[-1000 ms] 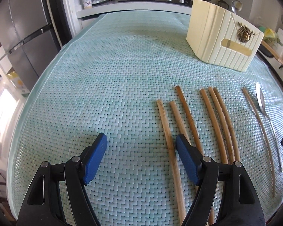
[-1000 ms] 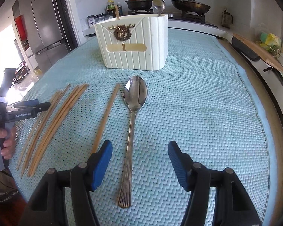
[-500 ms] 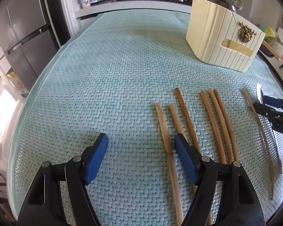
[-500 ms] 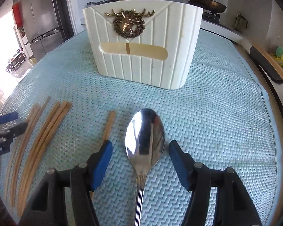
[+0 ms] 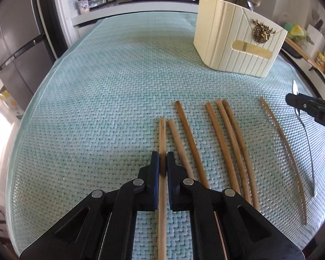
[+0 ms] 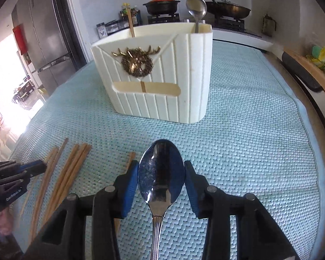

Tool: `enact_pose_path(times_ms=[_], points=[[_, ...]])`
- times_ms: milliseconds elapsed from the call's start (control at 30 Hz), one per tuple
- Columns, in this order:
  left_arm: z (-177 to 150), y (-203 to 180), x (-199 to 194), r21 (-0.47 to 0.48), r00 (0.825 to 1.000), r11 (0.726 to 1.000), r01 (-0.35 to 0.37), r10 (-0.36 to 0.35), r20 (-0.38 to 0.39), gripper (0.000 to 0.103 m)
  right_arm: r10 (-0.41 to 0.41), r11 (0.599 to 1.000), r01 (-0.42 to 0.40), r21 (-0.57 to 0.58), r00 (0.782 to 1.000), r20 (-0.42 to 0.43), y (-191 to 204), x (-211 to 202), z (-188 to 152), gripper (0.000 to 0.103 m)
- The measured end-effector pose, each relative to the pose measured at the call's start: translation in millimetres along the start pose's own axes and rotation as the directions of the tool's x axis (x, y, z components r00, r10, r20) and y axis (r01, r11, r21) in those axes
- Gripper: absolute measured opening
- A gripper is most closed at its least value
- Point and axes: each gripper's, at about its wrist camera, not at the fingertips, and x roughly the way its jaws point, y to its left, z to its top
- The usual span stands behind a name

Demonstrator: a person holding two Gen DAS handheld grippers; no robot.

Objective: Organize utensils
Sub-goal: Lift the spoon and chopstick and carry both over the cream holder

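Several wooden chopsticks (image 5: 223,143) lie side by side on the teal woven mat (image 5: 97,108). My left gripper (image 5: 162,155) is shut on the leftmost chopstick (image 5: 162,134), which runs back between its jaws. In the right wrist view, my right gripper (image 6: 161,166) has its jaws closing on the bowl of a steel spoon (image 6: 160,179), with the pads against both edges. The spoon's handle runs back under the gripper. A cream utensil holder (image 6: 162,86) with a gold stag emblem stands beyond, holding a spoon (image 6: 196,6) and one chopstick (image 6: 131,23).
A lone chopstick (image 5: 283,151) lies between the bundle and the spoon. Behind the mat is a stove with pans (image 6: 227,8), spice jars (image 5: 95,0) and a steel fridge (image 5: 13,49) at the left. A cutting board (image 6: 309,69) lies along the right counter.
My left jaws have closed onto the leftmost chopstick. My right gripper has moved forward along the spoon from handle to bowl, and its jaws have narrowed onto the bowl.
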Motion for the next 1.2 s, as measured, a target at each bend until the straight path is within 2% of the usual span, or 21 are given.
enact_pose_path(times_ms=[333,600,967,1200], points=[[17,28,-50,-0.065,0.991,0.994,0.086,-0.078,0.112,0.005,0.055,0.997,-0.048,-0.055,0.99,0.13,7,-65,10,0.042],[31,35,-103,-0.066,0.969,0.99,0.123,-0.106,0.225,0.005,0.077,0.995,-0.064,-0.071,0.977,0.201,11,-104,11,0.042],[33,27,-156,-0.024,0.929,0.985,0.172,-0.154,0.336,0.005,0.075,0.994,-0.052,-0.094,0.962,0.263,14,-134,12,0.042],[36,26,-162,-0.028,0.918,0.982,0.184,-0.162,0.361,0.005,0.067,0.995,-0.043,-0.092,0.957,0.282,14,-142,15,0.042]])
